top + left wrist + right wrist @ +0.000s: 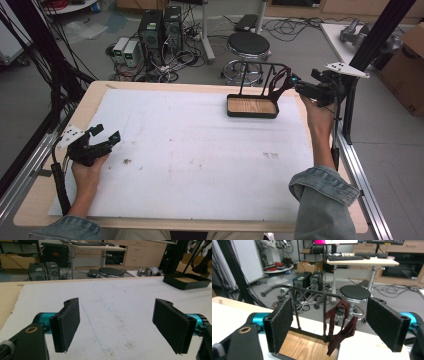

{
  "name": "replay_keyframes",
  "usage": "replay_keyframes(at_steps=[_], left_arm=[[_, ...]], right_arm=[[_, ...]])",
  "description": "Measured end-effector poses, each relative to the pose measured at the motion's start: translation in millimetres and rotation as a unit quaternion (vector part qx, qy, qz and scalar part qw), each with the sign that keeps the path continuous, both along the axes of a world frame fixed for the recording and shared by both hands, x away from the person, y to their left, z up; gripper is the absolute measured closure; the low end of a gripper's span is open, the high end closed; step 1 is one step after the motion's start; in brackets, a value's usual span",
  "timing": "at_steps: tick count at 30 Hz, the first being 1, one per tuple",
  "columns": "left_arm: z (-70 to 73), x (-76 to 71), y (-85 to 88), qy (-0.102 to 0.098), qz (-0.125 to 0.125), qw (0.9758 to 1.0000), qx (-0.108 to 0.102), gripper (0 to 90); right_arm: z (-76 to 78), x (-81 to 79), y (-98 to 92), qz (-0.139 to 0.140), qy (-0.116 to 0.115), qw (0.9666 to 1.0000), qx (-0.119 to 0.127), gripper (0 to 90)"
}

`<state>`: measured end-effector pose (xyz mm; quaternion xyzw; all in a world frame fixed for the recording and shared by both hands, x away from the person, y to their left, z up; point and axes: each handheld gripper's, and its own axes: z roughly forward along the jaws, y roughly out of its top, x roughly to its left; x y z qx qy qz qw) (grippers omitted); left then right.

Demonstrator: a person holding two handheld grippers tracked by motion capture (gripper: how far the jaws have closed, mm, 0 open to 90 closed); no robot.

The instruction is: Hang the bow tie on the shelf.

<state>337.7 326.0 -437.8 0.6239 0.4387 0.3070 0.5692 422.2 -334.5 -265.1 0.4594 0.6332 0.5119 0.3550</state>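
A small black rack with a wooden base (pixel 251 106) stands at the table's far right, its thin rail (pixel 312 292) running across the top. A dark red strap (pixel 280 83) hangs from the rail's right end; it dangles between my right jaws in the right gripper view (pixel 340 326). My right gripper (pixel 296 84) is open, just right of the strap and not touching it. My left gripper (pixel 107 134) is open over the white mat (pixel 190 150) near the left edge, with nothing between its jaws (pixel 116 325). The rack's base (pixel 186 281) lies far off at upper right.
The white mat (pixel 112 302) carries a few dark smudges (pixel 126 161). A round stool (pixel 248 46) and computer towers (pixel 160 27) stand on the floor beyond the table. A black frame post (pixel 372 37) rises close behind my right gripper.
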Motion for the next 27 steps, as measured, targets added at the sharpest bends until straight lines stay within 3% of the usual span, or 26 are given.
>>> replay_keyframes(at_steps=[4, 7, 14, 21, 27], left_arm=[[0.0, -0.1, 0.1, 0.001, -0.001, 1.0, -0.001, 22.4], [0.0, -0.1, 0.3, 0.001, -0.001, 1.0, 0.0, 22.4], [-0.1, 0.0, -0.1, 0.002, -0.001, 1.0, 0.001, 22.4], [-0.1, 0.0, 0.0, 0.003, 0.0, 1.0, 0.003, 22.2], [-0.2, -0.1, -0.4, 0.004, 0.001, 1.0, 0.004, 22.1]], right_arm=[[7.4, -12.3, 6.2, 0.003, -0.014, 0.9999, -0.003, 17.3], [9.4, -26.5, 9.1, 0.005, -0.049, 0.9988, -0.004, 17.3], [7.4, -64.7, 7.7, 0.014, -0.078, 0.9967, 0.017, 15.0], [-3.1, -104.0, 6.0, 0.013, -0.104, 0.9942, 0.024, 12.3], [-18.3, -128.6, 5.5, 0.011, -0.121, 0.9923, 0.026, 11.9]])
